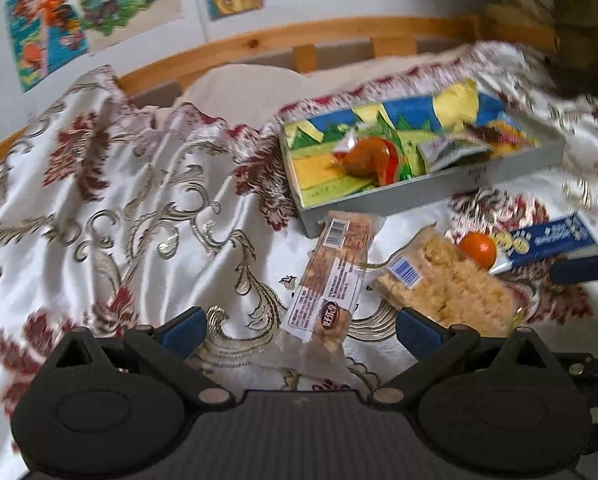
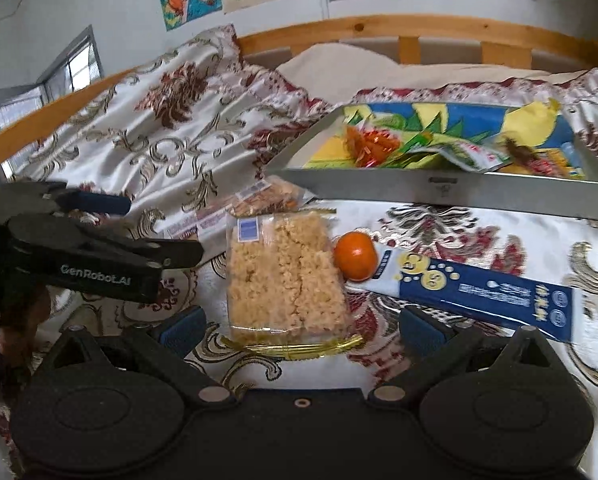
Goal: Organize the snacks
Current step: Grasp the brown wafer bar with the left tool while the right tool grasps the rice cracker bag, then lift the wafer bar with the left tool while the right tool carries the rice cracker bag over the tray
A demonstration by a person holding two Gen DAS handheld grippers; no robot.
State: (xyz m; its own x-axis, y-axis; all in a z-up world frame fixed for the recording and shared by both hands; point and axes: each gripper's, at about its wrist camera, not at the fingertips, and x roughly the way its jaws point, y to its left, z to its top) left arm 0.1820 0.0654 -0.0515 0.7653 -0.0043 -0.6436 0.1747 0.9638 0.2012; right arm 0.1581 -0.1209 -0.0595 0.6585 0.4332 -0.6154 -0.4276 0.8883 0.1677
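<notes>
A grey box point(image 1: 439, 196) point(image 2: 439, 194) with a colourful lining sits on the bed and holds several snack packets point(image 1: 373, 156) point(image 2: 379, 144). In front of it lie a long peanut bar packet point(image 1: 331, 276) point(image 2: 235, 208), a rice-crisp block in clear wrap point(image 1: 447, 284) point(image 2: 285, 276), a small orange point(image 1: 477, 249) point(image 2: 356, 256) and a blue box point(image 1: 551, 240) point(image 2: 483, 292). My left gripper point(image 1: 301, 326) is open and empty, its jaws around the near end of the peanut bar. My right gripper point(image 2: 301, 326) is open and empty, its jaws around the near end of the rice-crisp block.
A crumpled white bedspread point(image 1: 139, 208) point(image 2: 159, 140) with red and gold flowers covers the bed. A wooden bed rail point(image 1: 299, 36) point(image 2: 419, 28) runs along the far side, below a wall with posters. The left gripper shows at the left of the right wrist view point(image 2: 99, 240).
</notes>
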